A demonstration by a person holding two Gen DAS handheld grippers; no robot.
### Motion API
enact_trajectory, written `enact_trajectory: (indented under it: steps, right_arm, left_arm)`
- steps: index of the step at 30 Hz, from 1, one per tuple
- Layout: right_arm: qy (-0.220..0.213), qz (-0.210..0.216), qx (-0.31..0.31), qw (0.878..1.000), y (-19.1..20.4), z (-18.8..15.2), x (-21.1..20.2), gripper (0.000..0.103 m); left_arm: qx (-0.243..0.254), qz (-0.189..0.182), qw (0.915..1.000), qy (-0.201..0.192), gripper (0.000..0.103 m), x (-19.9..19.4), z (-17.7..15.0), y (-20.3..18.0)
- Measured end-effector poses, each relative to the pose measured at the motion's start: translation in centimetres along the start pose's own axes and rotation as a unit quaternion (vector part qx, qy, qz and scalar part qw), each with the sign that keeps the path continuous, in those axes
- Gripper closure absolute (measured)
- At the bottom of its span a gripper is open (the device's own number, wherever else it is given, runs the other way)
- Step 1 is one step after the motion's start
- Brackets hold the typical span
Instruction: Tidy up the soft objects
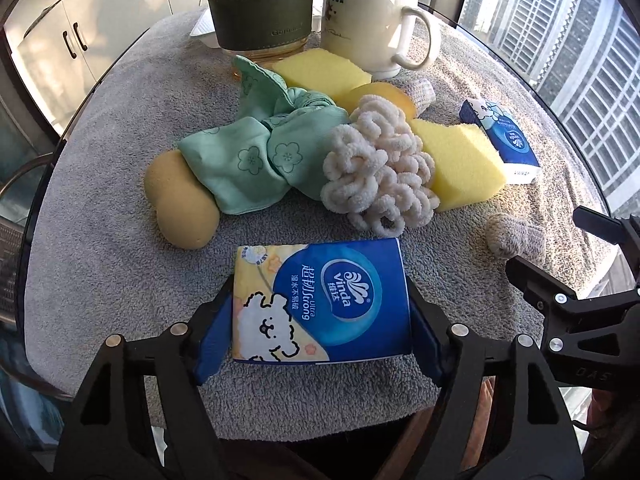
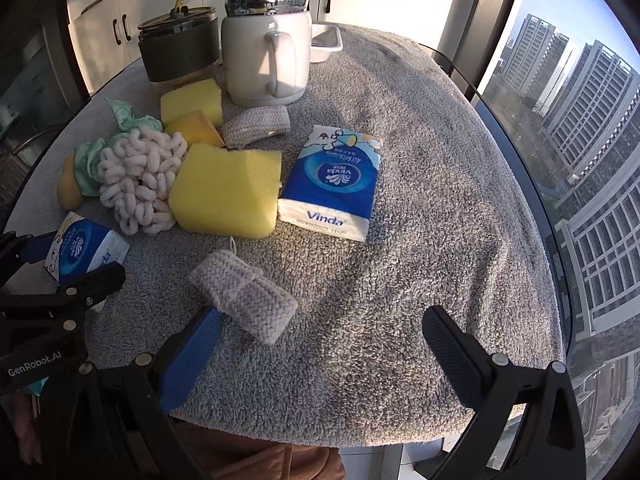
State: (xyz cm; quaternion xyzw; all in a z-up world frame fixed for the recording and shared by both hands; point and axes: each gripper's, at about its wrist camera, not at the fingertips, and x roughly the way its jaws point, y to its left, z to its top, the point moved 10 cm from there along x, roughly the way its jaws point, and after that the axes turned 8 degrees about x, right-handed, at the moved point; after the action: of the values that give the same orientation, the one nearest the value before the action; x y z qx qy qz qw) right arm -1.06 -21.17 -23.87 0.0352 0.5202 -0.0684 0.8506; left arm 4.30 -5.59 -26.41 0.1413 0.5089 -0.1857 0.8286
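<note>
My left gripper (image 1: 320,320) is shut on a blue Vinda tissue pack (image 1: 320,300), held low over the grey towel (image 1: 100,240); the same pack shows in the right wrist view (image 2: 80,248). My right gripper (image 2: 320,352) is open and empty, its left finger next to a rolled knitted cloth (image 2: 244,300). A second tissue pack (image 2: 332,184) lies mid-table. A pile holds a green flowered cloth (image 1: 248,156), a white loop scrubber (image 1: 376,168), yellow sponges (image 1: 460,160) and a tan sponge (image 1: 180,204).
A glass jar with a green sleeve (image 1: 260,12) and a white mug (image 1: 368,24) stand at the back. A white tray (image 2: 326,42) sits behind the mug. A second knitted roll (image 2: 256,126) lies near the mug. The table edge and window are on the right.
</note>
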Motion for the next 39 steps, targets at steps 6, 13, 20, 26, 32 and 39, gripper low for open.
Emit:
enact_trajectory:
  steps: [6, 13, 20, 26, 32, 39]
  right_arm:
    - [0.012, 0.030, -0.006, 0.999, 1.6, 0.2, 1.2, 0.006]
    - [-0.007, 0.055, 0.005, 0.998, 1.9, 0.5, 0.5, 0.030]
    - [-0.008, 0.068, -0.003, 0.998, 2.4, 0.9, 0.1, 0.067]
    - [-0.016, 0.076, 0.010, 0.997, 2.2, 1.1, -1.0, 0.069]
    - [-0.033, 0.071, 0.012, 0.997, 2.2, 1.6, -3.1, 0.069]
    - [-0.052, 0.053, 0.015, 0.997, 1.0, 3.0, -4.3, 0.069]
  left_arm:
    - [-0.005, 0.006, 1.0000, 0.001, 0.029, -0.1, -0.1, 0.7]
    - [-0.012, 0.007, 0.9999, 0.001, 0.029, 0.1, 0.1, 0.7]
    - [-0.015, 0.004, 0.9999, -0.003, 0.029, -0.2, -0.1, 0.8]
    - [-0.021, 0.009, 0.9997, -0.010, 0.029, -0.9, -0.2, 1.3]
    - [-0.030, 0.014, 0.9992, -0.022, 0.029, -2.0, -0.1, 2.1]
    - [-0.048, 0.032, 0.9978, -0.032, 0.029, -3.0, 0.2, 4.1]
